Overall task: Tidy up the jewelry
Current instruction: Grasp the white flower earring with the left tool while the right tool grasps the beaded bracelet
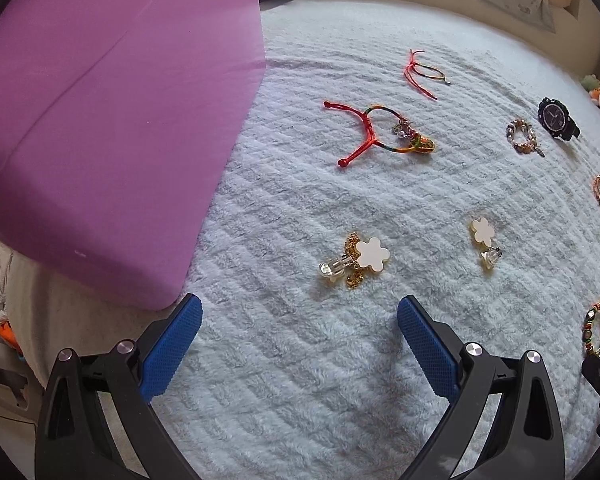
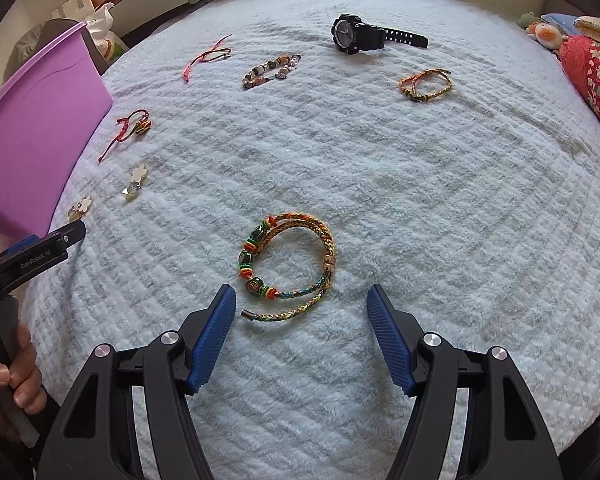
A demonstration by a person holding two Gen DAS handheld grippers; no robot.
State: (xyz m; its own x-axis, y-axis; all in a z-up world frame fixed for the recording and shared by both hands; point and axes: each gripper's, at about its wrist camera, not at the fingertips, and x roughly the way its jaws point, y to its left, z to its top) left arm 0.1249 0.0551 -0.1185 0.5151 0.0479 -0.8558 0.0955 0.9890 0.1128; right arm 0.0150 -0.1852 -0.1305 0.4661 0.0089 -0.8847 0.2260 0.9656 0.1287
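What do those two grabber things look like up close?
The left gripper and right gripper match: black plastic frames, silver round bolts, and blue ridged pads. White lettering runs along the left one's side in the right wrist view.

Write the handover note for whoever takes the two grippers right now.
Left gripper: open, empty, above the blanket, just short of the flower earring with gold chain.
Right gripper: open, empty, the braided bead bracelet lies just ahead of its tips, not gripped.
Loose on the blanket: second flower earring, red cord bracelet with charms, thin red cord, stone bead bracelet, black watch, small braided bracelet.
Purple box sits at the left edge.
Done: nothing visibly sorted. Left: every piece.
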